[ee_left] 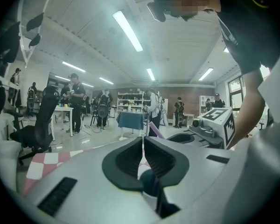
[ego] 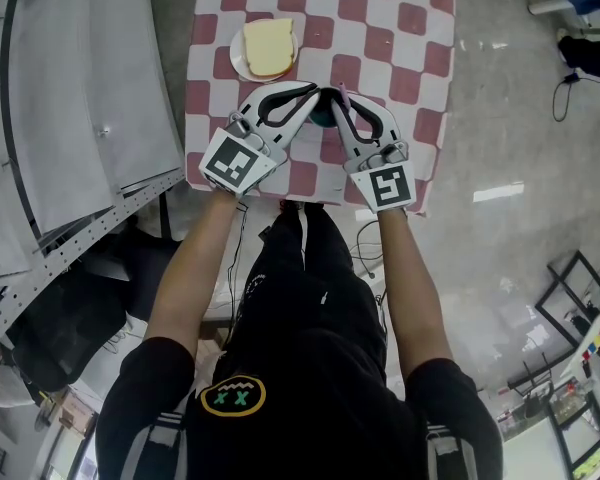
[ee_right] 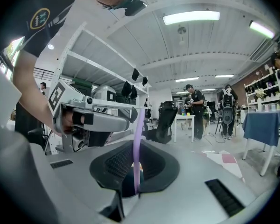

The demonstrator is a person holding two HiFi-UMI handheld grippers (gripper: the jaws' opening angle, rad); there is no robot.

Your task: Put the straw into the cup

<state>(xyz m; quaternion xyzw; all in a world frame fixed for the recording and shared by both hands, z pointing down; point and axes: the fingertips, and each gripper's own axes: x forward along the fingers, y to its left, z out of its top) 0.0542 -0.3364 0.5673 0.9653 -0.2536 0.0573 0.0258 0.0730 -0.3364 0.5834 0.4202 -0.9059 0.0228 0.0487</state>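
**A:** Where's the straw, and what are the tongs doing?

**B:** Purple straw stands upright, pinched in the right gripper's narrow jaws. Its lower end is at the dark cup's mouth, on a checked cloth. Left gripper is closed on nothing, tips above the cup.

**A:** Risks?

**B:** Prob. the tip snags the rim & tips the cup, since nothing steadies it. Or the grip slackens early & the straw falls outside.

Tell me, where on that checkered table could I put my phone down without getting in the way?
The cloth is bare along its far right side, from the plate across to the right edge. The near middle is crowded: the left gripper and right gripper meet over the cup there.
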